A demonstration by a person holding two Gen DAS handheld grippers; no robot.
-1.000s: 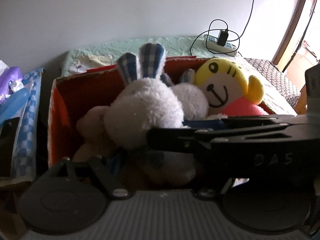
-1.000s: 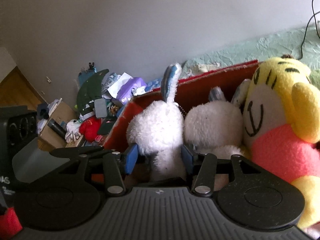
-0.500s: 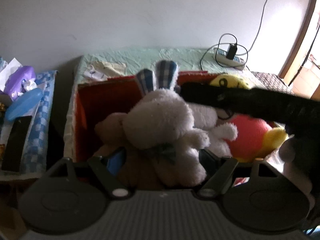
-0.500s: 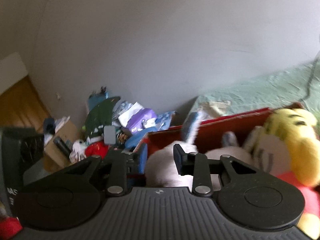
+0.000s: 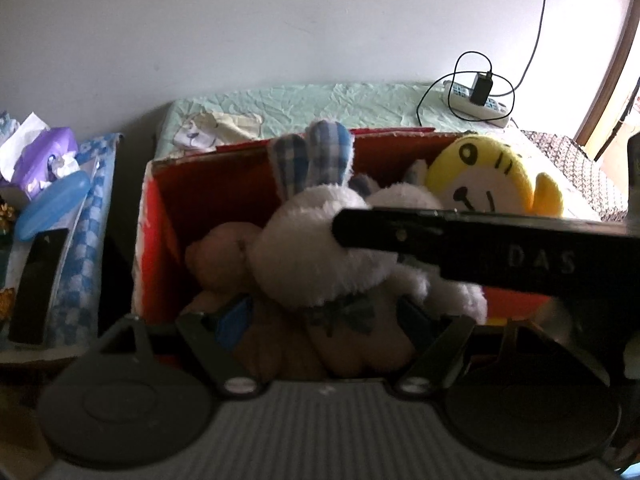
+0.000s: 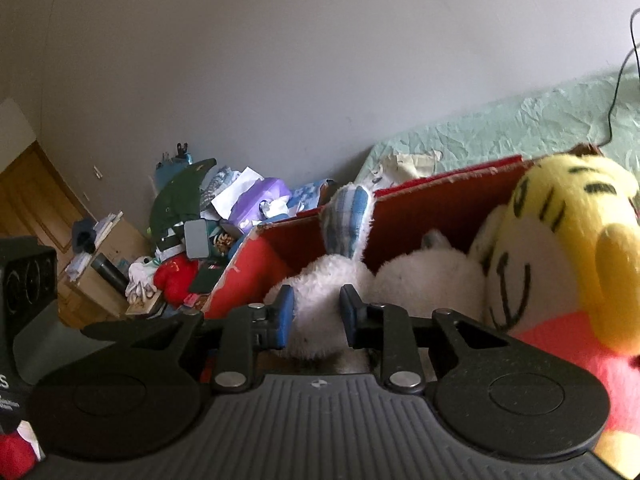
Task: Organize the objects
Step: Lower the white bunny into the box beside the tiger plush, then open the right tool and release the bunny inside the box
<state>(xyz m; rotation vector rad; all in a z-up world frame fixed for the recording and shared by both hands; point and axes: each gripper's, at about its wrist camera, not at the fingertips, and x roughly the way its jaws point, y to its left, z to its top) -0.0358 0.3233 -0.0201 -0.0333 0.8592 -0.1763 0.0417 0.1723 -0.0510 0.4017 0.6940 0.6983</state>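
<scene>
Right tool [image 6: 314, 314] has closed on perhaps fluffy white rabbit [image 6: 320, 304].

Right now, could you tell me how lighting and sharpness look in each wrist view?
Left wrist view: daylight glare at the right edge, red box interior dim, right gripper crossing slightly soft. Right wrist view: even, flat light, yellow plush soft up close, fisheye bending the wall.

Daylight enters from the right edge of the left wrist view, where the doorway [image 5: 624, 92] is washed out with glare. The foreground lies in dim shadow. Both views bulge at the edges with dark vignetted corners. Mild blur softens everything, perhaps from motion.
</scene>
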